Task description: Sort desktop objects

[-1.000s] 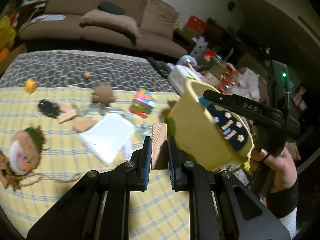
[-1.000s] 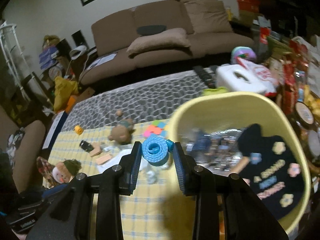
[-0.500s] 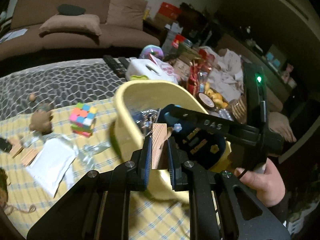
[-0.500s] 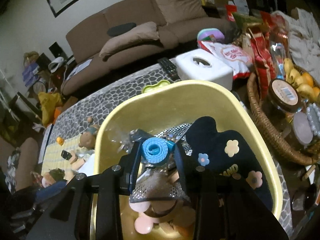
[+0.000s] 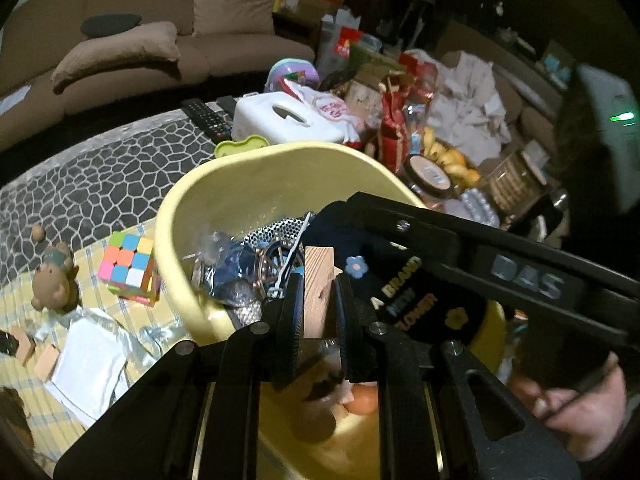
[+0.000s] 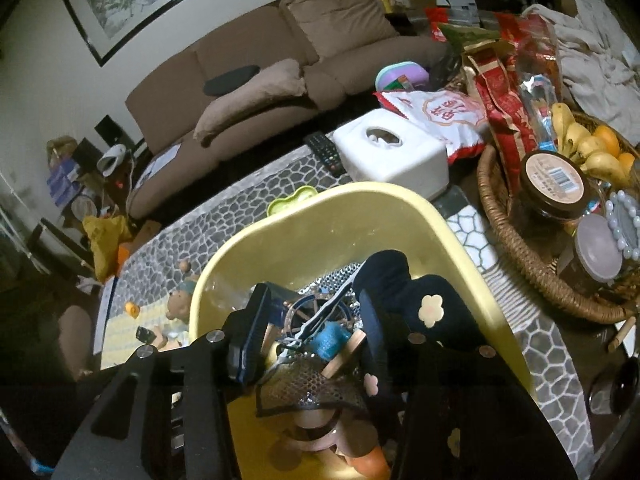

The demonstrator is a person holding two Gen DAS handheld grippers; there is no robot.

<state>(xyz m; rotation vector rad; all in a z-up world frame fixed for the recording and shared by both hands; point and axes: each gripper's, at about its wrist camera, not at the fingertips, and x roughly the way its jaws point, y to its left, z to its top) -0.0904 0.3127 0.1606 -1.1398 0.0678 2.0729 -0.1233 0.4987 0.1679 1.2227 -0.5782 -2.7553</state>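
Toys and small things fill the yellow tub [image 6: 460, 240] on the table. The left gripper [image 5: 318, 312] hangs over the tub and its jaws pinch a little wooden block [image 5: 318, 280] that stands upright between them. The right gripper [image 6: 316, 336] is over the tub too. Its jaws are opening, spread wide, and they press on nothing. A blue roll [image 6: 330, 340] lies in the tub below the gap, among a mesh piece and a dark cloth with flowers [image 6: 432, 312]. Outside the tub, on the yellow checked cloth, sit a colour cube [image 5: 130, 274], a small brown bear [image 5: 54, 284] and a white paper [image 5: 90, 364]. Behind the tub are a white tissue box [image 6: 394, 156] and a woven basket [image 6: 520, 256] with jars and fruit.
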